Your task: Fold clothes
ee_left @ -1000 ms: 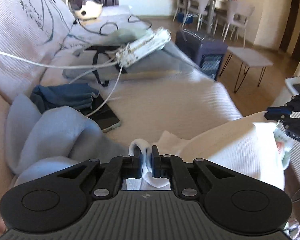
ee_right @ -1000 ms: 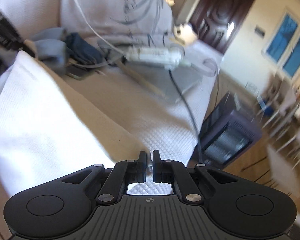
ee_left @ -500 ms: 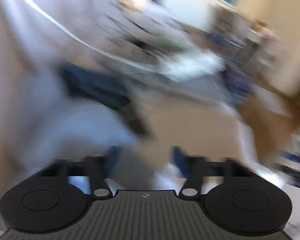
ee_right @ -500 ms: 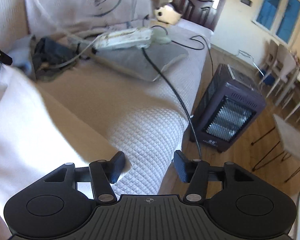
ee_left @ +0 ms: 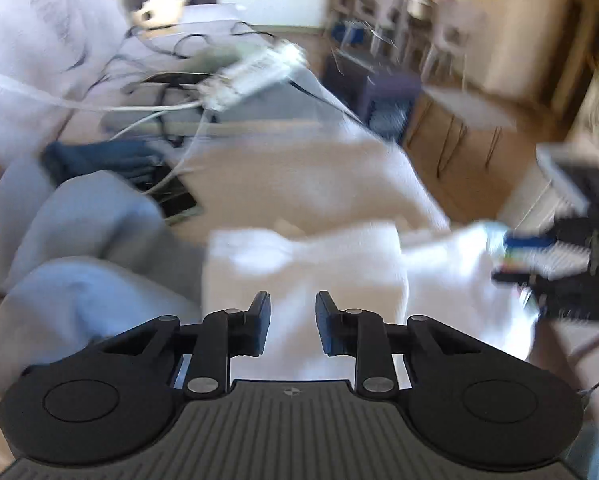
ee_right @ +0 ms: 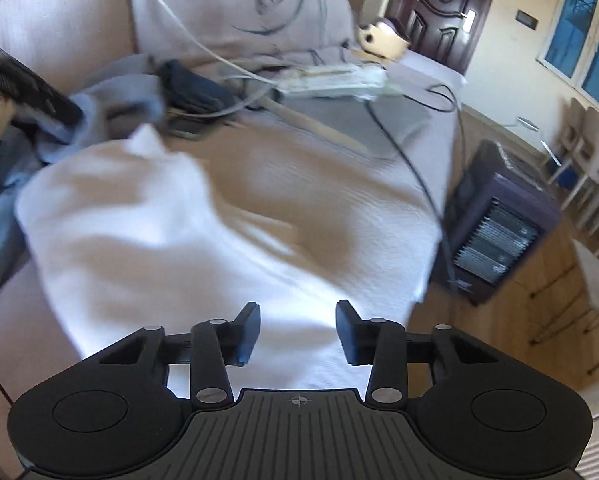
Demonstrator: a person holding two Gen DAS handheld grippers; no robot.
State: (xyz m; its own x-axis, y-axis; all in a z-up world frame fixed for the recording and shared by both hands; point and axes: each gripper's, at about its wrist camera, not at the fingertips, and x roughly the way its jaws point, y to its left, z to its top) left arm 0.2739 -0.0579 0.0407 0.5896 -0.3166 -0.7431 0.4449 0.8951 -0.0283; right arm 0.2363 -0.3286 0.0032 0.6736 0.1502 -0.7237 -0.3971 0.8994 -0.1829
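A white knitted cloth [ee_left: 299,264] lies folded on the sofa's beige cover [ee_left: 299,176], straight ahead of my left gripper [ee_left: 291,320]. The left jaws stand apart and are closing; the cloth shows below the gap, and neither pad presses on it. In the right wrist view the same white cloth [ee_right: 139,232] spreads to the left of and beneath my right gripper [ee_right: 297,328], whose jaws are also closing with nothing pinched. The right gripper [ee_left: 559,264] appears at the cloth's right end in the left wrist view. The picture is blurred by motion.
A grey-blue garment [ee_left: 79,240] is bunched at the left, with a dark blue folded piece [ee_left: 99,156] and a phone [ee_left: 179,204] behind it. A power strip [ee_right: 331,80] with cables lies on a grey cushion. A dark heater [ee_right: 495,236] stands on the wooden floor by the sofa's edge.
A second ago both grippers were shut on the white cloth's edge. Both let go and opened wide, then drew back; their jaws now stand narrower. The cloth has dropped onto the sofa.
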